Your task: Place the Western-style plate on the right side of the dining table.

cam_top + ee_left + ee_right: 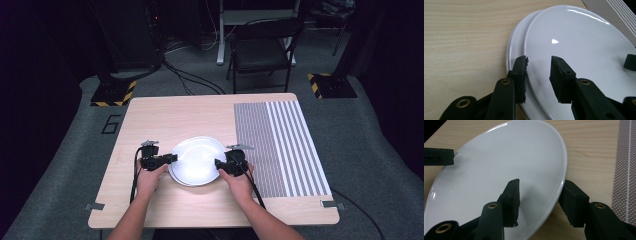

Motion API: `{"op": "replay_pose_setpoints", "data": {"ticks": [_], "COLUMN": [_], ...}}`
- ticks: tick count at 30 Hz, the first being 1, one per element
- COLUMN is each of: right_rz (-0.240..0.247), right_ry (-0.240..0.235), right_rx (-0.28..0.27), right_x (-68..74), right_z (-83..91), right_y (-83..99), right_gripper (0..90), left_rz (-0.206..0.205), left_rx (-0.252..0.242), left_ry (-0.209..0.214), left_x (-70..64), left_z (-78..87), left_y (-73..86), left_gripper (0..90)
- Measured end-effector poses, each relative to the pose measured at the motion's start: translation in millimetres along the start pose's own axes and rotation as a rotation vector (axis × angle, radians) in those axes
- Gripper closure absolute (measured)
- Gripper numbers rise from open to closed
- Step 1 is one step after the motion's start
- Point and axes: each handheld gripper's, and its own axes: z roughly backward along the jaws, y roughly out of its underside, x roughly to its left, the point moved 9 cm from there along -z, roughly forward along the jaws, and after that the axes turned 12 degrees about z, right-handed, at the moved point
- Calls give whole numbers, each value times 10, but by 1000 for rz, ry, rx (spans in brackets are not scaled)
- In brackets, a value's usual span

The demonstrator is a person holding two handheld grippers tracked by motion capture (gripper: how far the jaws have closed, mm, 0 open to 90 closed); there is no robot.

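Black jaws of our left gripper (538,77) and right gripper (541,202) stand wide, each straddling a rim, holding nothing yet. Going by size: the table (165,112) carries a striped mat (282,145) at three o'clock, then two stacked white plates, the top plate (579,57) offset over the lower plate (515,45), at six o'clock. We judge the approach done; closing on the rim and lifting remain.
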Motion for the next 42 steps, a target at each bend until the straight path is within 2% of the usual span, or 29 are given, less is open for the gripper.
{"op": "replay_pose_setpoints", "data": {"ticks": [10, 15, 26, 34, 42], "right_rz": [-16, -24, -22, -25, -34], "right_ry": [0, 4, 19, 25, 41], "right_rx": [-13, -14, -20, -30, -34], "right_x": [-100, -180, -268, -302, -368], "right_z": [109, 169, 249, 313, 369], "right_y": [-38, -44, -46, -56, -44], "right_gripper": [509, 509, 509, 509, 508], "left_rz": [-19, -20, -52, -49, -79], "left_rx": [20, 34, 55, 63, 79], "left_ry": [22, 48, 52, 65, 69], "left_x": [-106, -183, -262, -323, -398], "left_z": [-74, -113, -161, -220, -276], "left_y": [51, 83, 120, 129, 137], "left_gripper": [660, 659, 653, 652, 650]}}
